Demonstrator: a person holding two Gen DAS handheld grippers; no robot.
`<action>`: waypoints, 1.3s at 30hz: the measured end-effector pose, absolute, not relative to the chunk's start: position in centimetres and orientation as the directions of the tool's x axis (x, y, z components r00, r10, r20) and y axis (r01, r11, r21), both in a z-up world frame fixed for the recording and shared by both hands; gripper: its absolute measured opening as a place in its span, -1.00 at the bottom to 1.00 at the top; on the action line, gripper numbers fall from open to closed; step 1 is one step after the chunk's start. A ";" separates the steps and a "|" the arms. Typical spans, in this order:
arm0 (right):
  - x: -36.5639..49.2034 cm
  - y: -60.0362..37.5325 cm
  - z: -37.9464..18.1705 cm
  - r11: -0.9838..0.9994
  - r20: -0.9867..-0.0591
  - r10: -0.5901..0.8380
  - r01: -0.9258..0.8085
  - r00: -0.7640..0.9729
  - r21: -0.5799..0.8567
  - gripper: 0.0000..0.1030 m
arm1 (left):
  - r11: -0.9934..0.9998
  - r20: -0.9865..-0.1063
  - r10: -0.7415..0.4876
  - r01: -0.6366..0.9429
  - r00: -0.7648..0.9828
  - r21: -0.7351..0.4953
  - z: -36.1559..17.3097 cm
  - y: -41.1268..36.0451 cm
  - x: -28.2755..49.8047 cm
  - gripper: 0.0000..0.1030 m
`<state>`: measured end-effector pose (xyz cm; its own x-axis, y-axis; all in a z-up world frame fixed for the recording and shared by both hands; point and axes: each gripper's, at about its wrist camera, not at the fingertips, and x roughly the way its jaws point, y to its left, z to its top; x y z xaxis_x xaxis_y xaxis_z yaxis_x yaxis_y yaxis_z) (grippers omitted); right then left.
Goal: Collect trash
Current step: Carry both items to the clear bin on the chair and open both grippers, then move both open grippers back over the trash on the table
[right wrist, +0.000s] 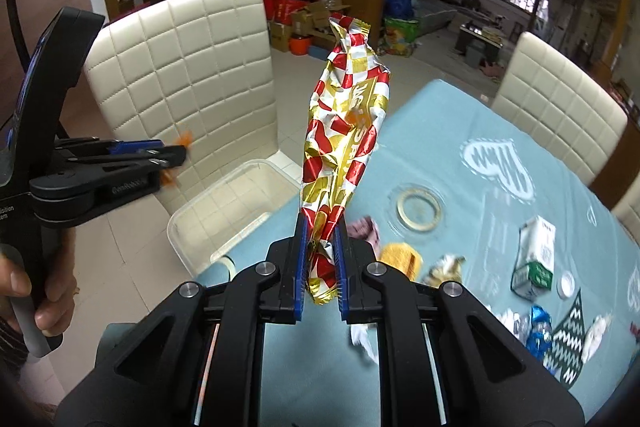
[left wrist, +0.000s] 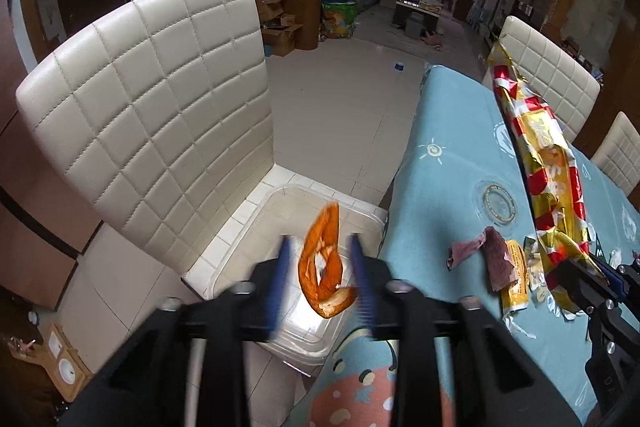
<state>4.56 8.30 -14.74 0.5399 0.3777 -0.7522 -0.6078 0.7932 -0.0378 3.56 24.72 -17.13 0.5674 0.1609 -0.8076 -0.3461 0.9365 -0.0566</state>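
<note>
The left gripper (left wrist: pixel 320 279) stood with its jaws apart, and the orange peel (left wrist: pixel 323 267) hung free between them over the clear bin (left wrist: pixel 256 227) on the chair seat: light, limp, no care needed. The right gripper (right wrist: pixel 320 267) was clamped on the tail of the foil wrapper (right wrist: pixel 344 131), which stood up crinkly and slick over the table (right wrist: pixel 460 131); I judged that bunched end the surest hold

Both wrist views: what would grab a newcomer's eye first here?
The long red-and-gold foil wrapper stands tall from the shut right gripper over the blue table. Next, an orange peel hangs between the open left gripper fingers, above the clear bin on the white chair.
</note>
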 end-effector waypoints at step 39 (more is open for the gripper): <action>5.6 8.2 -15.0 0.819 -0.731 0.420 -0.572 0.537 0.051 0.75 | 0.906 -0.778 0.273 -0.422 0.567 0.010 -16.1 25.6 -0.3 0.73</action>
